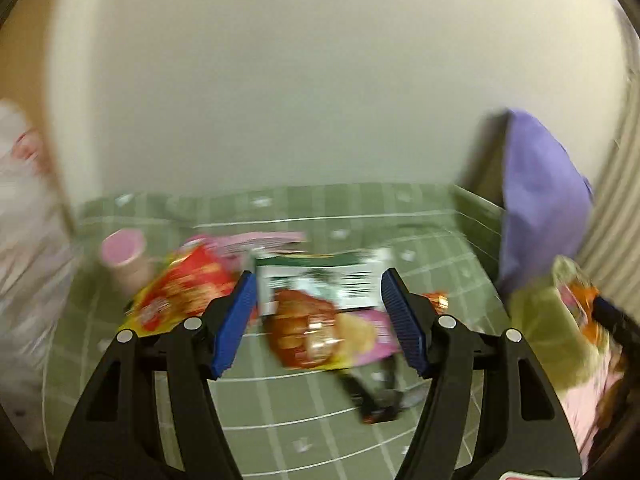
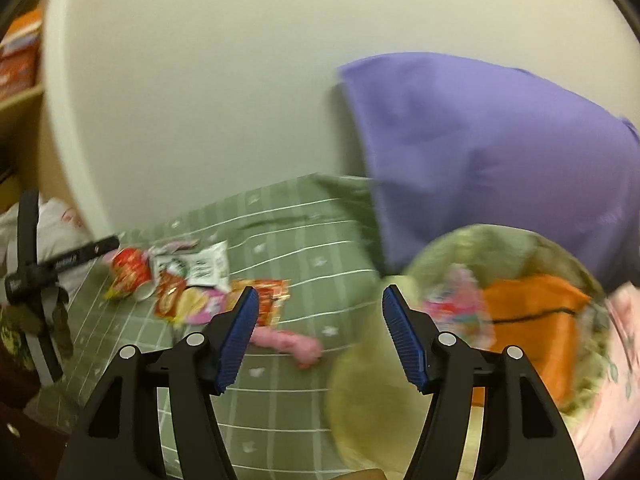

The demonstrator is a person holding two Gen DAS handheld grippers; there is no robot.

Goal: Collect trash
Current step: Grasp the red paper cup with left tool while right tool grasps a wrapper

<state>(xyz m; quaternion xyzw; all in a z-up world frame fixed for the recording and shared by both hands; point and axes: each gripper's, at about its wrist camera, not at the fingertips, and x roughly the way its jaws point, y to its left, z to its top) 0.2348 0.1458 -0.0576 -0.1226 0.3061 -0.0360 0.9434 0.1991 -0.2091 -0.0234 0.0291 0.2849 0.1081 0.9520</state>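
Both the left gripper [image 1: 318, 322] and right gripper [image 2: 316, 338] stand apart, empty. Beside the purple pillow [image 2: 492, 152], the snack wrappers [image 1: 316, 320] look light, crinkly, slippery; pinch an edge.

print on snack wrappers [image 1: 320, 304] blurred, no text readable

Green white-gridded cloth [image 2: 304, 236], purple pillow [image 2: 500, 152], red-yellow snack wrapper [image 1: 180, 292].
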